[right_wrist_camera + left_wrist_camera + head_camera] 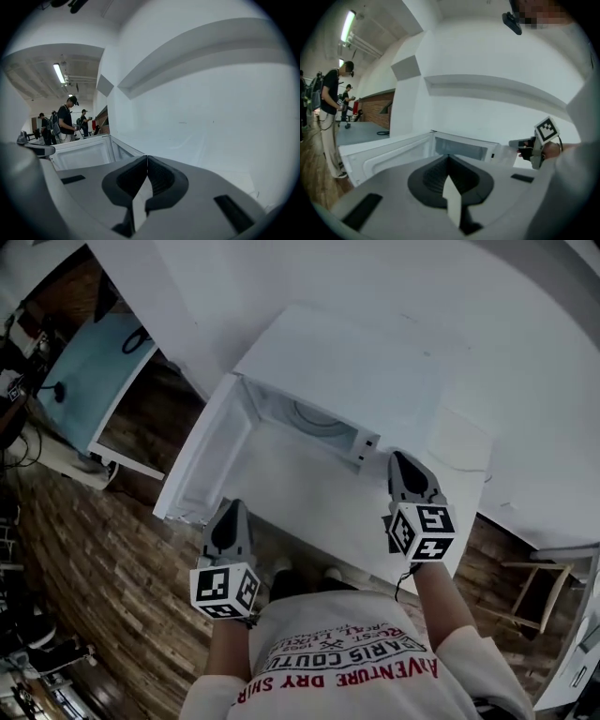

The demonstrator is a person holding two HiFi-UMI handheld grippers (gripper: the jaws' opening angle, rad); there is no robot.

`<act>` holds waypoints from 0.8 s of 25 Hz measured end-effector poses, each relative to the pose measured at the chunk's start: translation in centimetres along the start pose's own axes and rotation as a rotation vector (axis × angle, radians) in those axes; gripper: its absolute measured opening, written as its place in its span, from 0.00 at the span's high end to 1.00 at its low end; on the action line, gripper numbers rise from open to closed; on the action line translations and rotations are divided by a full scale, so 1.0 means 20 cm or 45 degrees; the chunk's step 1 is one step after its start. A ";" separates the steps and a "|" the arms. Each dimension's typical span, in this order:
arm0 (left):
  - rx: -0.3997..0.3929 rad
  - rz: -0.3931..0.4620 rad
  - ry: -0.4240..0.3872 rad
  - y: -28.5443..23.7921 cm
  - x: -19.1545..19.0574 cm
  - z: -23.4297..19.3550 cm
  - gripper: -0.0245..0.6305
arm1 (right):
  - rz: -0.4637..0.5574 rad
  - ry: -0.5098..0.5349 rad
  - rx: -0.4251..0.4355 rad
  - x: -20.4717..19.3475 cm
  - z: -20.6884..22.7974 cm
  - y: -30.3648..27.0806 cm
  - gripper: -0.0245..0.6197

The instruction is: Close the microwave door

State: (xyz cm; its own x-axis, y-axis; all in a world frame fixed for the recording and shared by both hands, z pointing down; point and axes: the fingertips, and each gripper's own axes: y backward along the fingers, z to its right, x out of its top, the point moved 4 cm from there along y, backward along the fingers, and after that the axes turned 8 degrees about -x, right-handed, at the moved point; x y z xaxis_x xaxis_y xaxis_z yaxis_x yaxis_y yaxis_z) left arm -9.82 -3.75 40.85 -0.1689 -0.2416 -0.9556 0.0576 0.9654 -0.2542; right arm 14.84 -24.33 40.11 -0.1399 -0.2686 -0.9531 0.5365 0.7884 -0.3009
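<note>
A white microwave [349,360] stands on a white counter [319,493], its door [202,460] swung wide open to the left. The open cavity [309,418] shows a round turntable. My left gripper [232,506] is shut and holds nothing, its tip just in front of the door's outer edge, apart from it. My right gripper [398,457] is also shut and holds nothing, beside the microwave's right front corner. The left gripper view has the left gripper [449,157] below the door [384,152] and cavity [464,149]. The right gripper [147,158] faces a white wall, with the door [84,152] at left.
A light blue table [89,371] stands at the far left over a wooden floor [103,596]. A wooden stool [534,587] is at the right. People stand in the room behind the door [330,103]. A white wall [525,352] rises behind the microwave.
</note>
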 end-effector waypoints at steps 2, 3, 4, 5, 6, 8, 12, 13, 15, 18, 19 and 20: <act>0.093 0.022 0.029 0.07 -0.01 -0.09 0.97 | 0.008 -0.003 -0.013 0.01 0.03 -0.01 0.95; 0.131 0.034 0.037 0.11 -0.01 -0.14 0.97 | 0.011 0.003 -0.028 0.01 0.03 -0.01 0.95; 0.166 0.045 0.043 0.16 -0.02 -0.20 0.97 | 0.011 0.004 -0.045 0.01 0.03 0.00 0.95; 0.200 0.054 0.050 0.21 -0.02 -0.26 0.97 | 0.007 -0.002 -0.061 0.01 0.03 0.00 0.95; 0.236 0.061 0.058 0.26 -0.03 -0.32 0.97 | -0.001 -0.016 -0.071 0.01 0.03 0.01 0.95; 0.319 0.075 0.082 0.36 -0.05 -0.43 0.97 | -0.021 -0.045 -0.079 0.02 0.02 0.00 0.95; 0.461 0.101 0.126 0.51 -0.10 -0.62 0.97 | -0.033 -0.046 -0.082 0.02 0.01 -0.01 0.95; 0.485 0.106 0.131 0.54 -0.10 -0.66 0.97 | -0.028 -0.049 -0.084 0.02 0.01 -0.01 0.95; 0.515 0.113 0.136 0.59 -0.12 -0.75 0.97 | -0.019 -0.053 -0.090 0.01 0.01 -0.01 0.95; 0.508 0.084 0.140 0.58 -0.16 -0.84 0.97 | -0.020 -0.052 -0.116 0.02 -0.01 0.00 0.95; 0.497 0.062 0.135 0.57 -0.18 -0.86 0.97 | -0.020 -0.055 -0.129 0.02 -0.01 0.00 0.95; 0.483 0.040 0.127 0.55 -0.19 -0.87 0.97 | -0.019 -0.058 -0.143 0.02 -0.01 0.00 0.95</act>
State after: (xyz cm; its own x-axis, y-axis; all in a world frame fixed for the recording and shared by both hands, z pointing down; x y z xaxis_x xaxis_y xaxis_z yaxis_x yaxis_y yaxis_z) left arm -25.72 9.44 44.38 -0.2549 -0.1837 -0.9494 0.4207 0.8629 -0.2799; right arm 14.68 -24.36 39.76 -0.1078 -0.3039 -0.9466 0.4379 0.8403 -0.3197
